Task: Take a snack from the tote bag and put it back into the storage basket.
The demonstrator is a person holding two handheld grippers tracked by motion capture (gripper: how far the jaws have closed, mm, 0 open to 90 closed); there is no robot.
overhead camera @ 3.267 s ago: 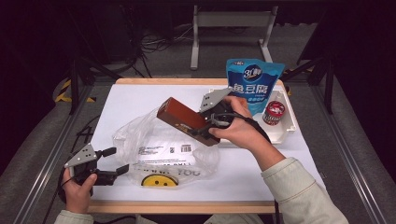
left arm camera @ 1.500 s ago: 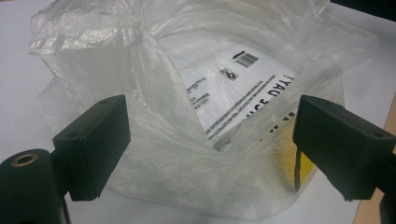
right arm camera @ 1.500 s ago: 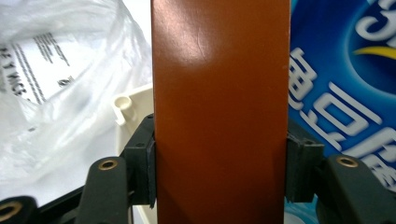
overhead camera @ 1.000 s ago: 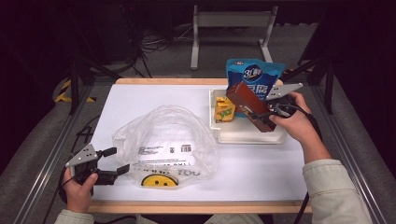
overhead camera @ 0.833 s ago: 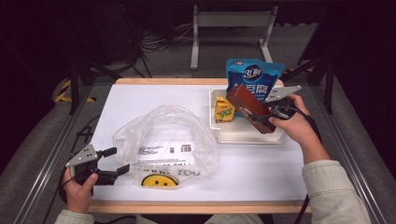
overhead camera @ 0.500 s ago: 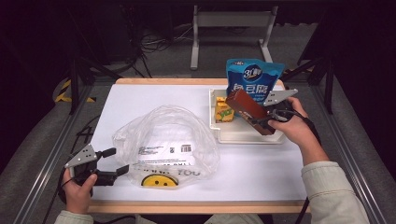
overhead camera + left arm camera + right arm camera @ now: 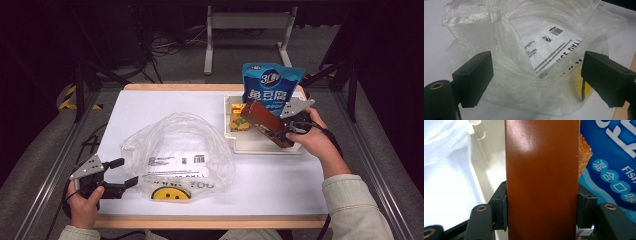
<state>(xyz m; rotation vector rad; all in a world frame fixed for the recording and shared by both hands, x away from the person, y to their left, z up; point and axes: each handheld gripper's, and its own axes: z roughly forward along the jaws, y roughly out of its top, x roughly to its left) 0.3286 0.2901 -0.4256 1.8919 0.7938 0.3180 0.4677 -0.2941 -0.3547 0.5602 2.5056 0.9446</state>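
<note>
While the high view looks down, the right gripper (image 7: 278,133) clamps a brown box (image 7: 264,122) tilted over the white tray (image 7: 260,146), a blue snack bag (image 7: 270,86) just behind it; the left gripper (image 7: 120,175) rests wide apart beside the clear plastic bag (image 7: 177,150). In the left gripper view, that bag (image 7: 534,50) lies ahead between spread jaws. In the right gripper view, both pads press the box (image 7: 541,177), tray (image 7: 486,170) left, snack bag (image 7: 609,162) right.
</note>
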